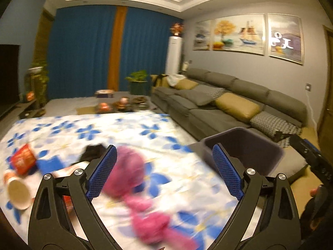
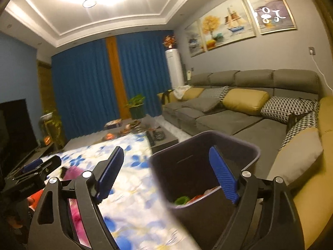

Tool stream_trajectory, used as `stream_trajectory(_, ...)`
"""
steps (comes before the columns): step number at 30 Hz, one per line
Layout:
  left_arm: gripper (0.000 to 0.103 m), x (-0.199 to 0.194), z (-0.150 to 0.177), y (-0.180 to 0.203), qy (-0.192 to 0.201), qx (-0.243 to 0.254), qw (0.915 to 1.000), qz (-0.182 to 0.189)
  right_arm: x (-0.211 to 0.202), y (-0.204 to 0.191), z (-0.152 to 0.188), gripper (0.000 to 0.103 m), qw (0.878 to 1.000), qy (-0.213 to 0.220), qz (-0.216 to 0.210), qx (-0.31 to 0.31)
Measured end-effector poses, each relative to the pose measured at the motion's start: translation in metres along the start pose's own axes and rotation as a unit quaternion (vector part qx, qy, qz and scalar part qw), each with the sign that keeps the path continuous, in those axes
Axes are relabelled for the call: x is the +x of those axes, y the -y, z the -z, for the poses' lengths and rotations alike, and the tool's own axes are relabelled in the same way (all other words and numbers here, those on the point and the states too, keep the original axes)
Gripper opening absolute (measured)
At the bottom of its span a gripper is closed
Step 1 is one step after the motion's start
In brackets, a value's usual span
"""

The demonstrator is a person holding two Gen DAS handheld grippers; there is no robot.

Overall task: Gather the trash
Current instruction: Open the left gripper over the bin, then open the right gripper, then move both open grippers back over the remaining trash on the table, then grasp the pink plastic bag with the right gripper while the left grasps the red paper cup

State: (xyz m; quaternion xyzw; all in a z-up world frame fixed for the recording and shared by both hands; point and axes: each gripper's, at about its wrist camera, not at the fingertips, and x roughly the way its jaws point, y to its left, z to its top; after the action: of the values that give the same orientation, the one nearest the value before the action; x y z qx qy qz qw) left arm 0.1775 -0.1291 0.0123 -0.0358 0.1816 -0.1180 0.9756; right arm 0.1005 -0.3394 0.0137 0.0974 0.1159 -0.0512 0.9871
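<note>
With both the left gripper (image 1: 164, 170) and right gripper (image 2: 168, 173) released and empty, remaining trash like the paper cup (image 1: 17, 189) lies far left of the bin (image 2: 205, 166), so the next reach likely goes there.

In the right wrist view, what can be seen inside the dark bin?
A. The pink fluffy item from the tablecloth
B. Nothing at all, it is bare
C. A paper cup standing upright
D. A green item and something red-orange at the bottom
D: down inside the dark bin a green item lies beside something red-orange at the bottom, seen between the open fingers of the right gripper.
</note>
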Motion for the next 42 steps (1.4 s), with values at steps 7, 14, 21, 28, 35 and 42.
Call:
stream_trajectory(7,0.091,-0.046,0.02,-0.059,0.009,-0.016,0.9975,-0.069,-0.005,-0.052,0.026,0.083,0.997,-0.042,-0.049,-0.034)
stream_trajectory(14,0.091,-0.089,0.033,-0.107,0.025,-0.035,0.9925,-0.114,-0.004,-0.097,0.056,0.083,0.993,-0.08,-0.079,-0.046)
stream_trajectory(21,0.091,-0.118,0.04,-0.137,0.044,-0.051,0.9872,-0.145,0.002,-0.135,0.081,0.083,0.988,-0.107,-0.088,-0.065)
stream_trajectory(28,0.091,-0.126,0.046,-0.158,0.044,-0.069,0.9851,-0.151,0.016,-0.152,0.097,0.083,0.984,-0.134,-0.085,-0.076)
stream_trajectory(35,0.091,-0.118,0.051,-0.161,0.033,-0.069,0.9859,-0.149,0.03,-0.159,0.102,0.081,0.983,-0.147,-0.078,-0.08)
stream_trajectory(42,0.091,-0.107,0.058,-0.163,0.018,-0.071,0.9878,-0.137,0.046,-0.166,0.105,0.074,0.98,-0.163,-0.074,-0.087)
